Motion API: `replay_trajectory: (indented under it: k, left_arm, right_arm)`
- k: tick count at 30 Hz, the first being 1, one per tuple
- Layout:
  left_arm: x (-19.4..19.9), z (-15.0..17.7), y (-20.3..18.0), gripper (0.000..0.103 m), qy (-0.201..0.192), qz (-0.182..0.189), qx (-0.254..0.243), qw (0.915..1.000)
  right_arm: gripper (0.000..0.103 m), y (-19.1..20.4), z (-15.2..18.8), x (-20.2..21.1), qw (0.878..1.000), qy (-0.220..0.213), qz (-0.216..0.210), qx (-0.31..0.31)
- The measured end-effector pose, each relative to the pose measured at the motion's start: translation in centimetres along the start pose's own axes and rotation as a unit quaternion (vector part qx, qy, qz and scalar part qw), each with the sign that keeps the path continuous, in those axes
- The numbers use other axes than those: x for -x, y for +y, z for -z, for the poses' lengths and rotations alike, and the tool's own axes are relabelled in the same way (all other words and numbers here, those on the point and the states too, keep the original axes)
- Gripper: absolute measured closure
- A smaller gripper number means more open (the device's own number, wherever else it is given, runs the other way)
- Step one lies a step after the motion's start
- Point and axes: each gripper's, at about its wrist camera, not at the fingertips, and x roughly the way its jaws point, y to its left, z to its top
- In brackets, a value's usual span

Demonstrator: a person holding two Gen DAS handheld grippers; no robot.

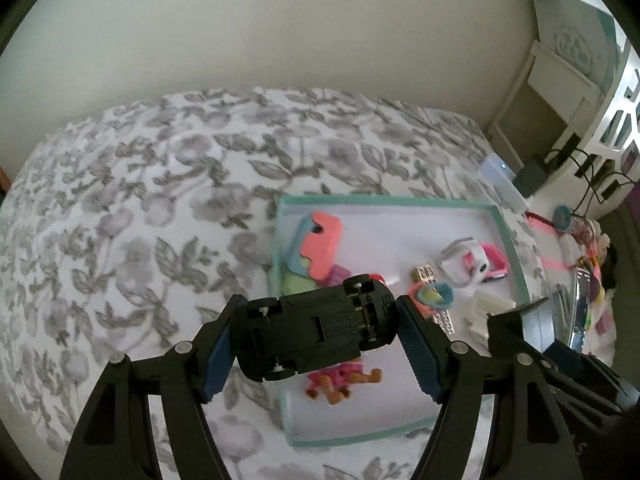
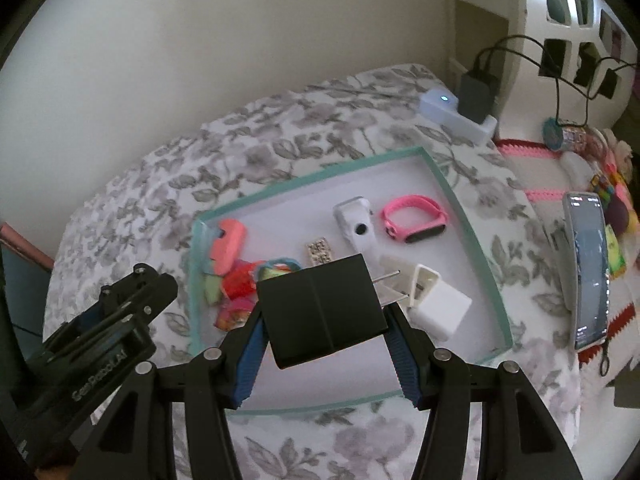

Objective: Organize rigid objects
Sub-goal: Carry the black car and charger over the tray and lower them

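My left gripper [image 1: 318,332] is shut on a black toy car [image 1: 316,326], held underside up above the left edge of a teal-rimmed white tray [image 1: 508,236]. My right gripper [image 2: 324,320] is shut on a black charger block [image 2: 322,314] with metal prongs, held over the tray [image 2: 460,204]. In the tray lie a coral piece [image 2: 228,246], a pink band [image 2: 414,220], a white device [image 2: 358,226], a white charger [image 2: 438,304] and a small doll [image 1: 340,380]. The left gripper shows at the lower left of the right wrist view [image 2: 108,320].
The tray sits on a floral bedspread [image 1: 140,220]. A phone [image 2: 588,264], small colourful toys [image 2: 616,200] and a white hub with a black adapter [image 2: 460,114] lie to the right. A white shelf unit [image 2: 580,20] stands behind.
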Motion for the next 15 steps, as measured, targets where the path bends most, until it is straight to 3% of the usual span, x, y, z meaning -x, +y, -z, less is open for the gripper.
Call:
replay_trajectory:
  k: [15]
  left_arm:
    - [-2.7, 0.7, -1.1, 0.027, 0.036, 0.023, 0.013, 0.9990]
  right_arm:
    - [0.043, -2.3, 0.3, -2.9, 0.999, 0.050, 0.021, -0.005]
